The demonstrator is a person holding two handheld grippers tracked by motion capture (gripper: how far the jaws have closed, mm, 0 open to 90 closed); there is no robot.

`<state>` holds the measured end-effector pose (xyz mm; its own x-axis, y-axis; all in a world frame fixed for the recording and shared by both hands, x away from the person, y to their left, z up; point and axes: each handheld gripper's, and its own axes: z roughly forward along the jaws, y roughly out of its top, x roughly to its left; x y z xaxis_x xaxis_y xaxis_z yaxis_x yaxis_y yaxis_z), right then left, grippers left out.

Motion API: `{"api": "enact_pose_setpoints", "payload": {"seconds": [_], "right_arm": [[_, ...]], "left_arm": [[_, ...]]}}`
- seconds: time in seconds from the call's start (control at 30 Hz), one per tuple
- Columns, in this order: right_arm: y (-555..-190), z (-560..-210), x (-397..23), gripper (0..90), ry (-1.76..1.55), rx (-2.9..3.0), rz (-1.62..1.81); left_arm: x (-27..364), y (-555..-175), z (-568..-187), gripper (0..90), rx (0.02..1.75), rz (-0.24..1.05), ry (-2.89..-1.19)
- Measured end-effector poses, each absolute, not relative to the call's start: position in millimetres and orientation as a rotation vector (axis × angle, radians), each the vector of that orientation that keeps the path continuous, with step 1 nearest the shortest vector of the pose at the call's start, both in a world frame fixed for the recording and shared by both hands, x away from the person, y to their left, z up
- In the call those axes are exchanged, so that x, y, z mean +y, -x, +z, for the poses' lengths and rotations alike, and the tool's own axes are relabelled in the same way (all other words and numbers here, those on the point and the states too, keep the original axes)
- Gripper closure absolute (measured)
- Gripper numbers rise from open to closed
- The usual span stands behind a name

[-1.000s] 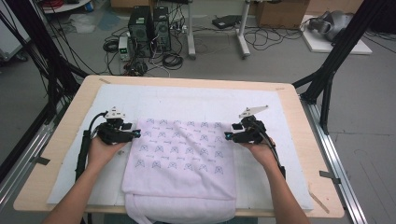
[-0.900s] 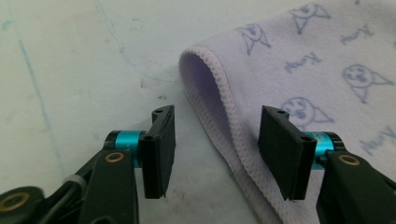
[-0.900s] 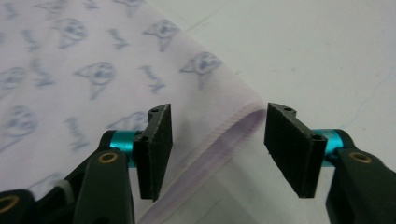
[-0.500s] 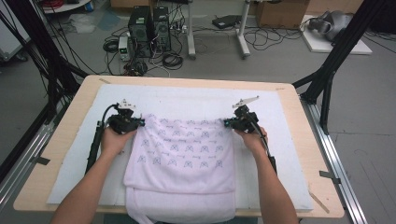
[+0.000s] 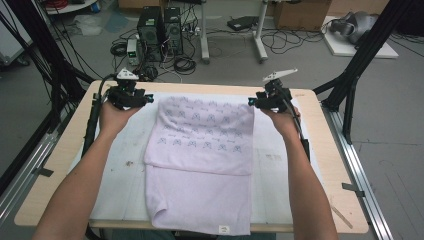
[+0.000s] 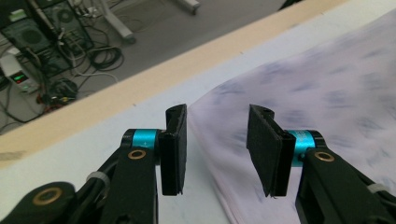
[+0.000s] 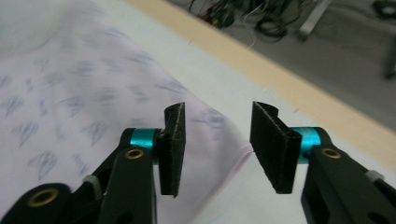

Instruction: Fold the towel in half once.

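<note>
Towel: the pale lilac towel [image 5: 202, 160] lies flat on the white-covered surface [image 5: 115, 175], its far part doubled back on itself with the printed side up, its near part hanging a little over the near rim.
Why it lies so: we judge a fold is in hand — the two far corners sit square and level so the next fold stays even.
Left gripper: our left gripper [image 6: 217, 142] stands parted just off the towel's far left corner, nothing between the jaws; they have just been opening.
Right gripper: our right gripper [image 7: 217, 140] is likewise parted over the far right corner — pads clear of the cloth, also just opened.
Change from a second ago: the printed layer now reaches farther up the surface and looks narrower; both hands sit farther away and wider apart, beside the corners instead of on the cloth.
</note>
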<state>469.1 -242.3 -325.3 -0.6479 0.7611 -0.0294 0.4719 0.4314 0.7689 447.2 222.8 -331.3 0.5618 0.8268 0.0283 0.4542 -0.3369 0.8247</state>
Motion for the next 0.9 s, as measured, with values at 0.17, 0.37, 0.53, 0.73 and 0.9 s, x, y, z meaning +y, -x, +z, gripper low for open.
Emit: {"api": "enact_pose_setpoints", "payload": {"seconds": [0.17, 0.37, 0.53, 0.73, 0.9], "right_arm": [[-443.6, -355.4, -236.2, 49.8, -1.017, 2.425, 1.106], [-395.0, -380.8, -226.4, 49.7, -0.928, 2.476, 1.189], [-363.2, -399.2, -224.9, 48.1, -0.909, 2.500, 1.200], [-331.3, -410.7, -230.2, 47.1, -0.892, 2.519, 1.201], [-317.1, -421.8, -233.9, 46.5, -0.895, 2.523, 1.182]], "left_arm": [[229.2, -414.8, -357.4, 56.7, 0.975, 0.502, -2.026], [227.5, -366.8, -382.8, 57.4, 0.899, 0.461, -2.055], [221.1, -327.3, -395.8, 57.7, 0.821, 0.440, -2.100], [218.1, -293.8, -412.1, 64.7, 0.767, 0.336, -2.089], [206.9, -277.6, -422.3, 64.8, 0.698, 0.291, -2.140]]}}
